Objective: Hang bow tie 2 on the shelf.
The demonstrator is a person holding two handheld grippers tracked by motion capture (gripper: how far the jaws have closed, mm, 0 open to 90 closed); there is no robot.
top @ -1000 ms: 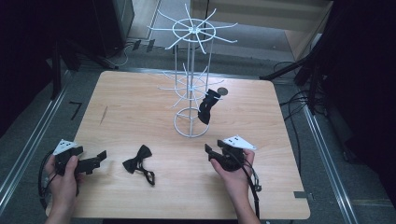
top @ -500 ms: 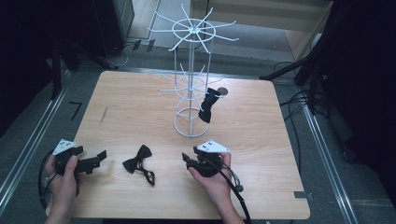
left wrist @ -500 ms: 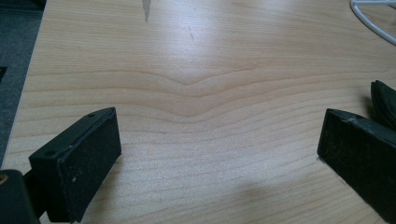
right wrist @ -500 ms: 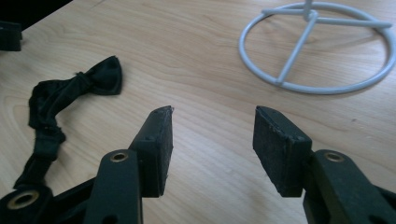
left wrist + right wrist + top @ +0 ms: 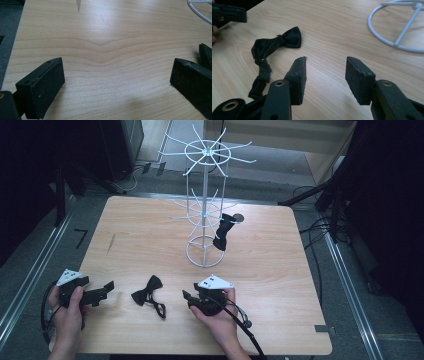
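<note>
Wooden desk (image 5: 280, 270) below: your right hand-held gripper (image 5: 188, 298) has swung left, jaws released, with the bow tie (image 5: 148, 290) just ahead-left. Left hand-held gripper (image 5: 107, 287) waits, released. Pickup looks imminent.

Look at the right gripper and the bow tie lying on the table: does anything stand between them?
Nothing visible does. The right gripper has its jaws open over bare wood, and the bow tie lies just ahead and to one side of them. The white wire rack stands off to the other side.
</note>
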